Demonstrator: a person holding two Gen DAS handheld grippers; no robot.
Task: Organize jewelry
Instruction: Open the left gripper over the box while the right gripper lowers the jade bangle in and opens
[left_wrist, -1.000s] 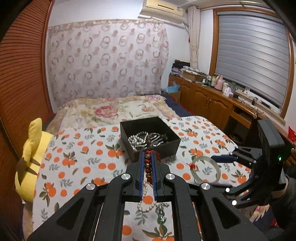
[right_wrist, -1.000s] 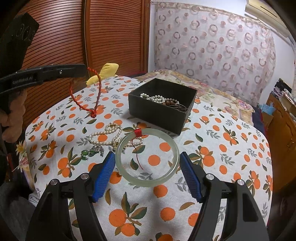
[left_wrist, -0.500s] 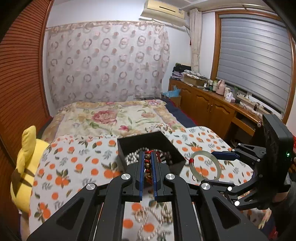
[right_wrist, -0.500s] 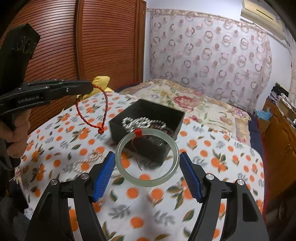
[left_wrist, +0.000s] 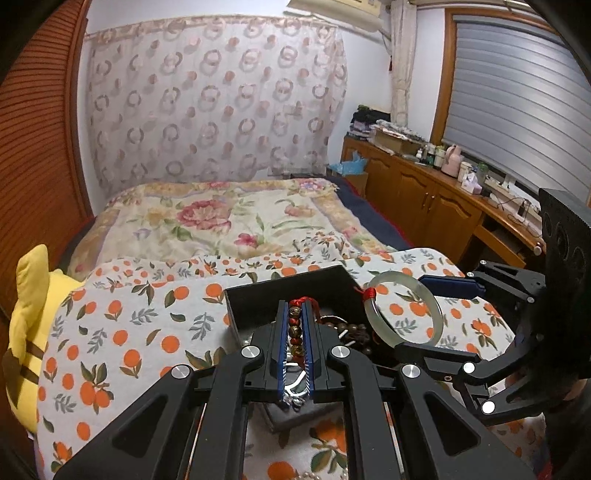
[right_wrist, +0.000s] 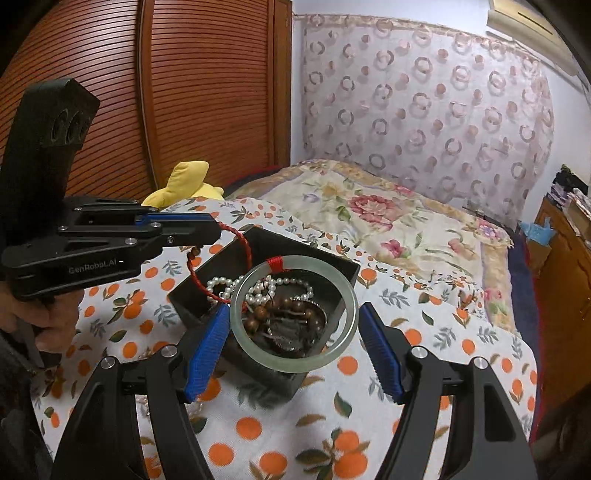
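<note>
From your left wrist camera, your left gripper (left_wrist: 295, 345) has its blue pads clamped tight on a red-corded bead bracelet (left_wrist: 295, 328), held above the black box (left_wrist: 258, 295) on the orange-print cloth (left_wrist: 140, 321), while your right gripper (left_wrist: 421, 314) off to the side carries the pale green bangle (left_wrist: 432, 301) over the box's right corner. From your right wrist camera, your right gripper (right_wrist: 293, 330) grips that bangle (right_wrist: 343, 295) across its width between spread blue pads, directly over the box (right_wrist: 347, 267) holding a pearl strand (right_wrist: 258, 286) and brown wooden beads (right_wrist: 284, 314); your left gripper (right_wrist: 210, 230) is pinched shut on the red cord loop (right_wrist: 236, 266), which dangles over the box's left side.
</note>
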